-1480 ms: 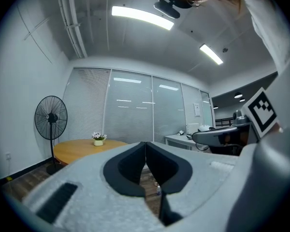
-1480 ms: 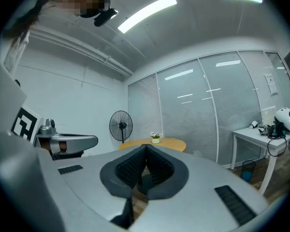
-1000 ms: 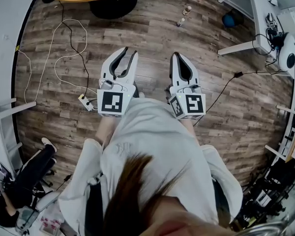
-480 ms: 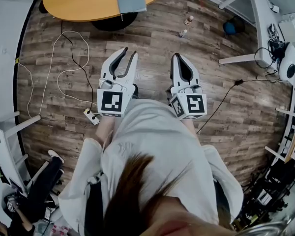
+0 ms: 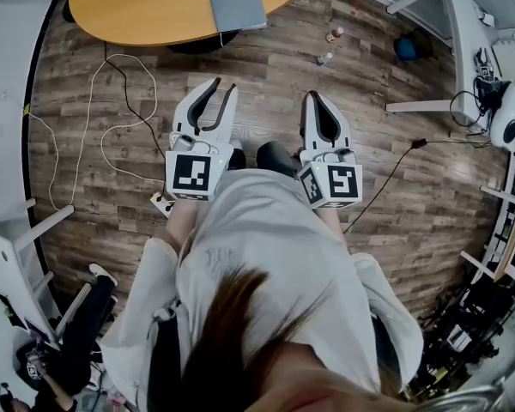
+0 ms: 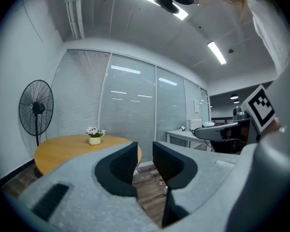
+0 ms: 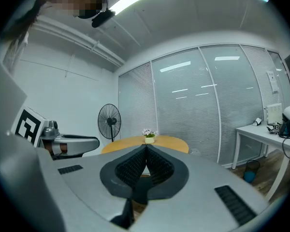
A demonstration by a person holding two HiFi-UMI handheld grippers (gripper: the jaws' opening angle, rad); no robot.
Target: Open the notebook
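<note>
A grey-blue notebook [image 5: 236, 1] lies closed on the round wooden table [image 5: 146, 7] at the top of the head view. Both grippers are held level over the wooden floor, well short of the table. My left gripper [image 5: 225, 86] stands open with nothing between its fingers; in the left gripper view [image 6: 144, 151] a gap shows between its dark pads, with the table [image 6: 63, 146] ahead to the left. My right gripper [image 5: 313, 95] is shut with nothing in it, its ribbed pads meeting [image 7: 146, 149]. The notebook does not show in either gripper view.
A small flower pot [image 6: 94, 138] stands on the table and a pedestal fan [image 6: 36, 108] beside it. White cables [image 5: 112, 101] and a power strip [image 5: 161, 204] lie on the floor at left. Two small bottles [image 5: 330, 37] stand ahead; white desks [image 5: 463, 41] at right.
The table and notebook have come further into the head view from the top as the person carries both grippers toward them. The jaws of both grippers stand as before.
</note>
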